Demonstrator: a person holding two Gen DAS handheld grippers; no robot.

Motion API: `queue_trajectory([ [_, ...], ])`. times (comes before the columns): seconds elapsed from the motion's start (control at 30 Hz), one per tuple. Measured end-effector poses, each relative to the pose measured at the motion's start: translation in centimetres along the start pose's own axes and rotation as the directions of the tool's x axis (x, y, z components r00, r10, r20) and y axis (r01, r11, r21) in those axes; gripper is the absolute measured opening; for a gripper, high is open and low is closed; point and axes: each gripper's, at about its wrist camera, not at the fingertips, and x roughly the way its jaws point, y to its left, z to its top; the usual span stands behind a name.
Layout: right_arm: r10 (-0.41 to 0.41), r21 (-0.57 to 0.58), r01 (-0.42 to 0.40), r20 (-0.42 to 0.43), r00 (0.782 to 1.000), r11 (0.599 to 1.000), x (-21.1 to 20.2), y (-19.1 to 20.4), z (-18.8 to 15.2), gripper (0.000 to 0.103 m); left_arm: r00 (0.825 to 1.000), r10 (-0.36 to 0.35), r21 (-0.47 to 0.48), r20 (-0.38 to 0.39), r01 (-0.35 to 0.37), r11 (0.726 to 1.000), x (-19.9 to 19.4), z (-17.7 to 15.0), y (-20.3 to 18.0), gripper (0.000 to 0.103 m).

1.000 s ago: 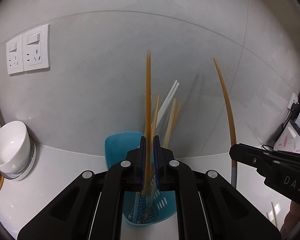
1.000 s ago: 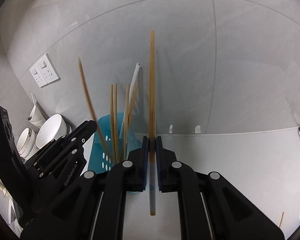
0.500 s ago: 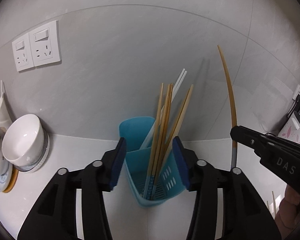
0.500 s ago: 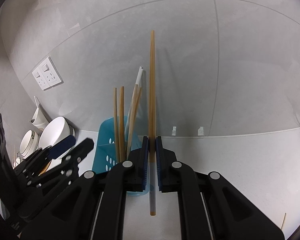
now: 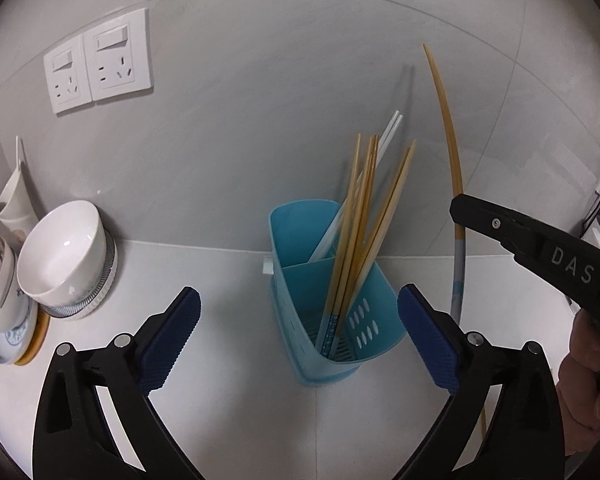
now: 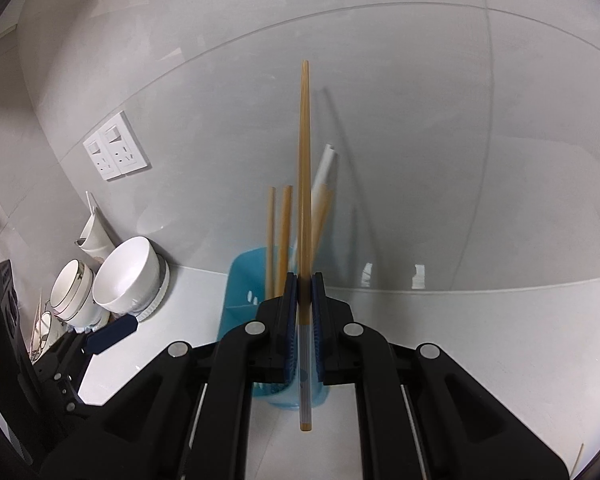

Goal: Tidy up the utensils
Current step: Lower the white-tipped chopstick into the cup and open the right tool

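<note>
Left tool (image 5: 298,326) jaws opening, empty, right tool (image 6: 305,304) clenching chopstick (image 6: 305,184)

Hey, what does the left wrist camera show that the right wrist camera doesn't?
Only the left wrist view looks down into the blue utensil holder, showing its divider and the chopsticks' lower ends, and the left gripper opening with nothing between its fingers. Only the right wrist view shows the right gripper shut on a chopstick, seen from behind. Both show the white bowl, wall sockets and holder.
</note>
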Motion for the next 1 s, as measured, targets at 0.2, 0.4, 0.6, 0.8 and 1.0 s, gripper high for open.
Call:
queue_trajectory([
  [0.2,0.058,0.001,-0.058,0.064,0.996,0.998,0.6,0.6,0.1,0.007,1.000,0.005,-0.047,-0.028,-0.006,0.999,0.4,-0.1,1.8,0.097],
  [0.4,0.072,-0.011,-0.071,0.112,0.991,0.997,1.6,1.3,-0.2,0.007,0.999,0.024,-0.064,-0.046,-0.027,0.998,0.4,0.0,2.7,0.097],
  [0.6,0.071,-0.031,-0.067,0.146,0.987,0.997,2.5,1.9,-1.0,0.007,0.997,0.049,-0.067,-0.055,-0.053,0.996,0.5,-0.2,3.3,0.097],
  [0.8,0.059,-0.047,-0.052,0.156,0.986,0.998,3.7,2.1,-2.2,0.007,0.996,0.063,-0.089,-0.068,-0.069,0.994,0.4,-0.5,4.5,0.097],
  [1.0,0.053,-0.047,-0.047,0.131,0.990,0.998,4.9,2.2,-3.3,0.007,0.995,0.055,-0.120,-0.086,-0.065,0.991,0.4,-0.9,5.3,0.097],
])
